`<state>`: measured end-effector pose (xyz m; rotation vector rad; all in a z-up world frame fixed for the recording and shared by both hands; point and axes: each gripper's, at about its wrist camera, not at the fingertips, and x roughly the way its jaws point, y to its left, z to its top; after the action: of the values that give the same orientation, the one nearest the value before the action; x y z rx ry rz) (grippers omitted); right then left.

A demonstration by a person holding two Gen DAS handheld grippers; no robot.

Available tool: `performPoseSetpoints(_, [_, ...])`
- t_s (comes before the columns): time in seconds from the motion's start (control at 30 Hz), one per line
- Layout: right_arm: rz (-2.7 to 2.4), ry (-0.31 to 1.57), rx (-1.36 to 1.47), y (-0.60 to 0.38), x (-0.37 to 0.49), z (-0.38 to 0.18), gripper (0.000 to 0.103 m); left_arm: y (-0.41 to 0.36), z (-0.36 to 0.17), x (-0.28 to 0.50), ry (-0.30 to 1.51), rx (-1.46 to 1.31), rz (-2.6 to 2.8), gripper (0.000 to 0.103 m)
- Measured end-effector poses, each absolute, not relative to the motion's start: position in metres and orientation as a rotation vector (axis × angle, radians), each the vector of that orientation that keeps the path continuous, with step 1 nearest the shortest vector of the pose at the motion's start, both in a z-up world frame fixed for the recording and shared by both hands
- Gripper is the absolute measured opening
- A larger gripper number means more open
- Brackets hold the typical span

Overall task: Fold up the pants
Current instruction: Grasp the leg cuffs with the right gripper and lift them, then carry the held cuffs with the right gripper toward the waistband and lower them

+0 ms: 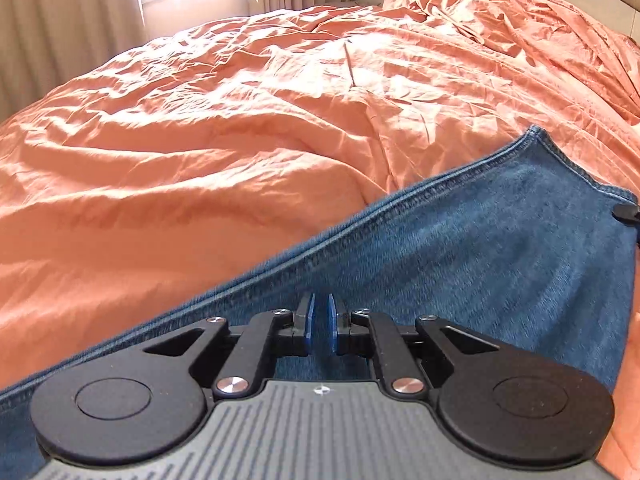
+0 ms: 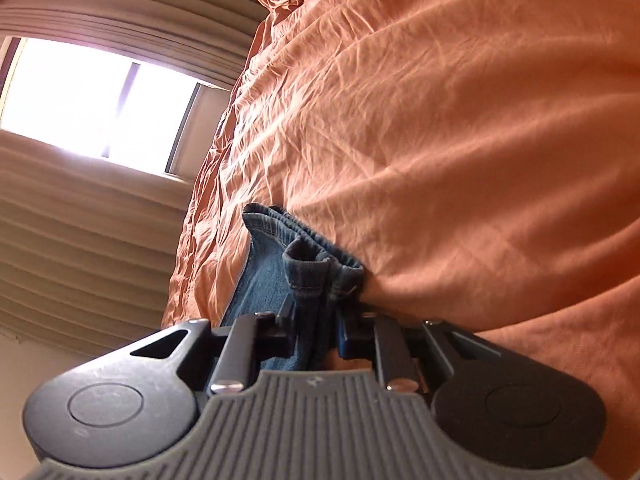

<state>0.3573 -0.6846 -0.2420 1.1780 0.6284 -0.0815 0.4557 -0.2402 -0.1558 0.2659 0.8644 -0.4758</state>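
Observation:
Blue denim pants (image 1: pixel 460 256) lie on an orange bedsheet (image 1: pixel 240 120), their seamed edge running diagonally from lower left to upper right. My left gripper (image 1: pixel 320 322) sits over the denim with its blue pads (image 1: pixel 309 322) nearly together; no cloth shows between them. In the right wrist view my right gripper (image 2: pixel 320 320) is shut on a bunched part of the pants (image 2: pixel 308 264), near a gathered hem or waistband edge. The tip of the right gripper (image 1: pixel 628 213) shows at the pants' far corner in the left wrist view.
The wrinkled orange sheet (image 2: pixel 440 120) covers the whole bed, with a rumpled heap (image 1: pixel 500 12) at the far right. A bright window (image 2: pixel 92 100) and beige curtains (image 1: pixel 60 20) stand beyond the bed.

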Motion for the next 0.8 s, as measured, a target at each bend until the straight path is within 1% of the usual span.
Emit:
performPoseSetpoints(0.03, [-0.08, 0.624, 1.167, -0.683, 0.358, -0.24, 0.007, -0.246, -0.158, 0.463, 0.867, 0.277, -0.47, 0.012])
performPoseSetpoints(0.13, [-0.084, 0.607, 1.136, -0.679, 0.359, -0.234, 0.004, -0.259, -0.164, 0.471, 0.87, 0.33, -0.456, 0.009])
performPoseSetpoints(0.27, [-0.085, 0.585, 1.07, -0.673, 0.356, -0.225, 0.002, -0.264, -0.159, 0.456, 0.847, 0.375, -0.453, 0.007])
performPoseSetpoints(0.47, [-0.073, 0.539, 1.009, -0.668, 0.357, -0.212, 0.002, -0.265, -0.15, 0.397, 0.89, 0.428, -0.528, 0.007])
performPoseSetpoints(0.53, [-0.075, 0.532, 0.996, -0.665, 0.357, -0.208, 0.002, -0.266, -0.15, 0.373, 0.899, 0.435, -0.552, 0.005])
performPoseSetpoints(0.63, [-0.079, 0.524, 0.982, -0.663, 0.355, -0.205, 0.002, -0.269, -0.148, 0.344, 0.926, 0.402, -0.592, 0.005])
performPoseSetpoints(0.7, [-0.085, 0.519, 0.951, -0.659, 0.357, -0.201, 0.002, -0.271, -0.147, 0.329, 0.926, 0.393, -0.603, 0.0])
performPoseSetpoints(0.8, [-0.087, 0.503, 0.89, -0.65, 0.352, -0.188, 0.001, -0.267, -0.145, 0.316, 0.971, 0.324, -0.633, 0.0])
